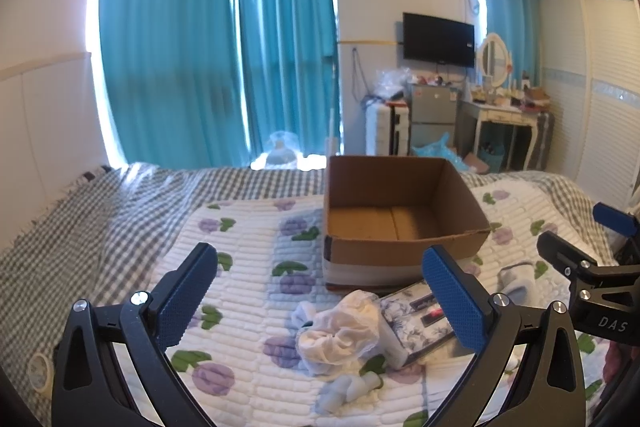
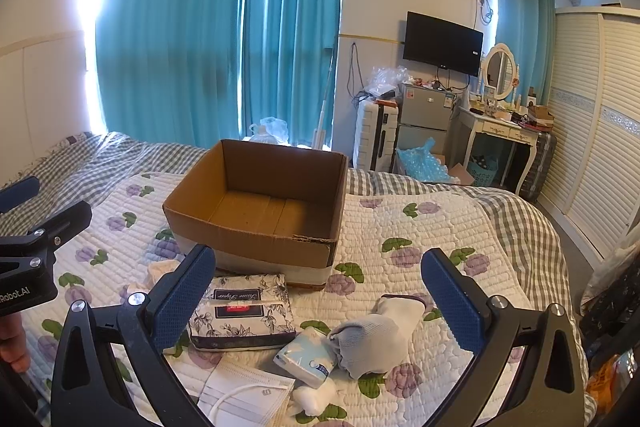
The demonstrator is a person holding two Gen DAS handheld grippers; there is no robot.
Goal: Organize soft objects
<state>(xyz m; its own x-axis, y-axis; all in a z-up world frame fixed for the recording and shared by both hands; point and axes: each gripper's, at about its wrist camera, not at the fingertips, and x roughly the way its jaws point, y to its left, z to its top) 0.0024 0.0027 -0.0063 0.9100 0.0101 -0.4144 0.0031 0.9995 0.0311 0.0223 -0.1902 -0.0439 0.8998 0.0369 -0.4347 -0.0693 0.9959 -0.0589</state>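
Observation:
An open, empty cardboard box stands on the quilted bed. In front of it lie soft items: a crumpled white cloth, a floral tissue pack, a small tissue packet, a grey-white sock, a face mask and pale blue socks. My left gripper is open above the white cloth. My right gripper is open above the tissue packs and sock. Neither holds anything.
The bed has a flowered quilt over a checked sheet. A tape roll lies at the left edge. Beyond the bed are teal curtains, a fridge, a dressing table and a wardrobe.

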